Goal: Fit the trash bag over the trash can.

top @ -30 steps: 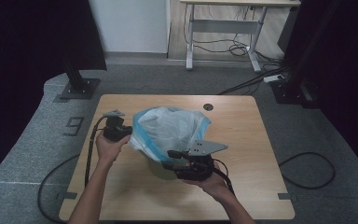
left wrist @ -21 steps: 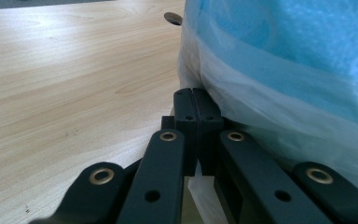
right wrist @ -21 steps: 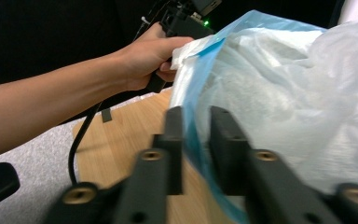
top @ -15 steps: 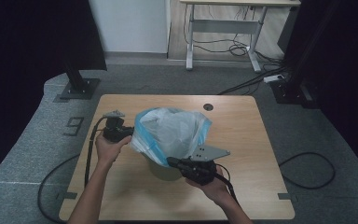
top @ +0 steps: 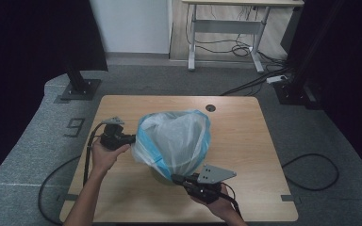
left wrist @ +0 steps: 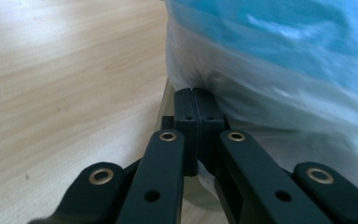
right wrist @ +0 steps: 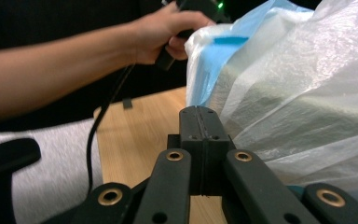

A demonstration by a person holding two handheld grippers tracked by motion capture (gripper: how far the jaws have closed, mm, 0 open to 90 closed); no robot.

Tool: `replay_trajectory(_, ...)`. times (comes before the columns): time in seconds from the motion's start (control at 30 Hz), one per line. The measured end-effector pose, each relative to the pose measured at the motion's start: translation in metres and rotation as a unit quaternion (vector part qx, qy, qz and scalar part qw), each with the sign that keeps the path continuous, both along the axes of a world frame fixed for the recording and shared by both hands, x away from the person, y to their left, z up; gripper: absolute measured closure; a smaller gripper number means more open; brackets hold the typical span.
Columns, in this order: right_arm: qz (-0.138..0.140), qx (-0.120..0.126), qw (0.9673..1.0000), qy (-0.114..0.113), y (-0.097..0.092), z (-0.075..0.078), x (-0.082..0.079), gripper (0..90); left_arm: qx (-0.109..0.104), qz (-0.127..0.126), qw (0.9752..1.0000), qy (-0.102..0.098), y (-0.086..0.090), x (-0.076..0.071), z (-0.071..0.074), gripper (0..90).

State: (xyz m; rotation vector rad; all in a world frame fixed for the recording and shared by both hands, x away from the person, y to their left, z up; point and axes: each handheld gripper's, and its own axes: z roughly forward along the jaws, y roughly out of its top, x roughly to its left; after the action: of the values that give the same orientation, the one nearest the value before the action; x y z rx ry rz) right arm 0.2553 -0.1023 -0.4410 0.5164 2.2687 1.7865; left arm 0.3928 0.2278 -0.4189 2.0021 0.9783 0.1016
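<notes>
Nearest you, your right claw [top: 181,179] sits at the near edge of the plastic bag [top: 174,141], its jaws pressed together; in the right gripper view the film runs beside them, and I cannot tell whether any of it is caught between them. The bag, white with a blue rim, stands at the middle of the bench [top: 245,141], draped over a small bin [top: 162,178] whose edge shows beneath its near side. To the left, your left claw [top: 131,140] is clenched at the bag's left flank; the left gripper view shows the jaws closed right against the film, apparently nipping a fold. In my judgement you are fitting or freeing the liner, so work both sides evenly and keep the film slack enough not to tear. Mind the left cable [top: 90,155] trailing off the near-left edge. Farther off, a round grommet hole [top: 210,108] marks the bench's far side; beyond it stands a white desk frame [top: 226,28] over loose floor cables.
</notes>
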Motion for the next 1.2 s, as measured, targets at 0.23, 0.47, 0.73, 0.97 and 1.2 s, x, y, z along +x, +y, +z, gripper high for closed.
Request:
replay_trajectory(0.23, -0.004, -0.061, 0.9981, 0.002, 0.014, -0.022, 0.005, 89.0, 0.013, 0.001, 0.9997, 0.018, -0.002, 0.001, -0.012, 89.7)
replay_trajectory(0.47, -0.01, -0.06, 0.9974, 0.039, 0.006, -0.047, 0.016, 84.9, 0.016, -0.003, 0.9994, 0.03, -0.007, 0.005, -0.021, 89.7)
replay_trajectory(0.73, -0.037, -0.009, 0.9993, -0.002, -0.035, -0.015, -0.013, 64.0, 0.012, -0.003, 0.9995, 0.03, -0.006, 0.006, -0.024, 89.6)
replay_trajectory(0.97, -0.118, 0.024, 0.9927, 0.006, -0.082, 0.001, -0.004, 54.2, 0.01, 0.0, 0.9995, 0.03, -0.006, 0.006, -0.024, 89.5)
replay_trajectory(1.2, -0.12, 0.053, 0.99, 0.054, -0.09, 0.001, 0.029, 52.0, 0.01, 0.003, 0.9995, 0.03, -0.005, 0.007, -0.023, 89.6)
